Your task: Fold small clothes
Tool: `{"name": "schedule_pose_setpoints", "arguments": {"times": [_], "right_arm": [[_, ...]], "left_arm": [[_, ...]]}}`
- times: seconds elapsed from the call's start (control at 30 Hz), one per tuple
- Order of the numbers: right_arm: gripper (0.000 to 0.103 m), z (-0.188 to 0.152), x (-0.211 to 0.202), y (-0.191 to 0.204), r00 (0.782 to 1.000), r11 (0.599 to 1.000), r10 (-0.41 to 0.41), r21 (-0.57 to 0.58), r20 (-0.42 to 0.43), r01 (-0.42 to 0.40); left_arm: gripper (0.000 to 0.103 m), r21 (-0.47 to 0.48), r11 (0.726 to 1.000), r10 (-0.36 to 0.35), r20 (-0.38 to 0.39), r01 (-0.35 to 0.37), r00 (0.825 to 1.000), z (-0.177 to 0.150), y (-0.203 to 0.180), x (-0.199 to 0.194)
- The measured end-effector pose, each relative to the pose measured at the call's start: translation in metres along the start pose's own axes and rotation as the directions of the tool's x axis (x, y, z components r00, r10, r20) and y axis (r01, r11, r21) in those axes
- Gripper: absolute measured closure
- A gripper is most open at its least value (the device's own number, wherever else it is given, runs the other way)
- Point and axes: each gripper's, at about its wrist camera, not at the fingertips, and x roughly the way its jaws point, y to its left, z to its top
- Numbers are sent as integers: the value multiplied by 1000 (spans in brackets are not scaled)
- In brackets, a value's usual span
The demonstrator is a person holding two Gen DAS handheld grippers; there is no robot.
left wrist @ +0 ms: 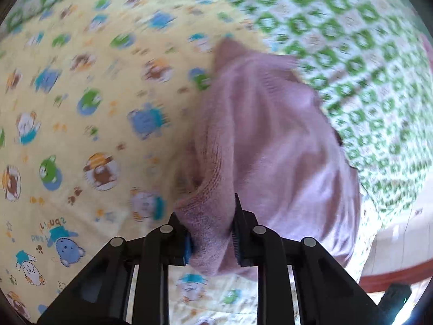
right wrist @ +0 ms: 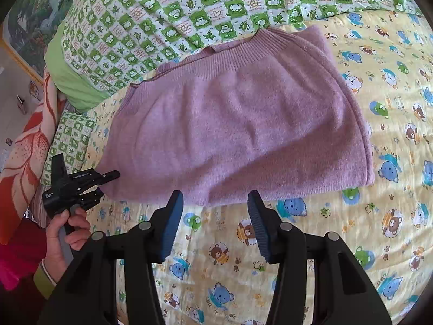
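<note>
Pink knit sweater (right wrist: 238, 124) lies folded across centre frame on the bed's yellow cartoon-print sheet (right wrist: 392, 216), collar toward the green checked quilt (right wrist: 162, 13) at top. Left claw (left wrist: 209, 233) clamped on a ribbed edge of the sweater at its lower left corner. Right claw (right wrist: 215, 216) apart, empty, just short of the sweater's near edge

Left gripper (left wrist: 209, 233): fingers closed on a fold of the pink knit sweater (left wrist: 259, 135), cloth pinched between the pads. In the right wrist view it is seen low at the left, gripped by a bare hand (right wrist: 69, 230). Right gripper (right wrist: 215, 216): fingers spread apart, nothing held between them, blue pads (right wrist: 171, 222) exposed, poised just short of the sweater's near edge.
</note>
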Motion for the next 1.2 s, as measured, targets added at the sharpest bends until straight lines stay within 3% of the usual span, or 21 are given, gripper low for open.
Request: {"name": "schedule_pose_setpoints", "arguments": {"times": [0.17, 0.37, 0.6, 0.7, 0.77, 0.87, 0.97, 1.13, 1.2], "right_arm": [[52, 12, 2, -3, 1000, 1000, 4, 11, 14, -5], [52, 35, 8, -5, 1000, 1000, 6, 13, 30, -6], [52, 73, 24, -3, 999, 999, 37, -17, 33, -37], [52, 96, 42, 1, 996, 995, 90, -30, -14, -90], [40, 112, 57, 7, 989, 989, 142, -32, -49, -144], [29, 136, 82, 24, 964, 970, 239, -27, -114, -243], [25, 157, 111, 51, 927, 942, 321, -35, -195, -333], [18, 181, 155, 106, 864, 896, 387, -92, -322, -435], [17, 184, 174, 131, 842, 880, 367, -148, -396, -452]], "left_arm": [[82, 180, 983, -33, 28, 27, 999, -6, -56, -10], [82, 347, 936, -68, 19, 57, 998, -21, -107, -2], [83, 456, 888, -66, -13, 64, 998, -42, -137, 22], [83, 457, 887, -64, -28, 70, 998, -45, -137, 30], [83, 446, 892, -66, -35, 75, 997, -43, -135, 34], [83, 440, 894, -72, -41, 82, 997, -41, -134, 37], [83, 436, 895, -76, -47, 89, 996, -39, -131, 38], [83, 433, 896, -82, -58, 99, 995, -38, -127, 42], [83, 434, 895, -82, -62, 101, 995, -38, -128, 44]]}}
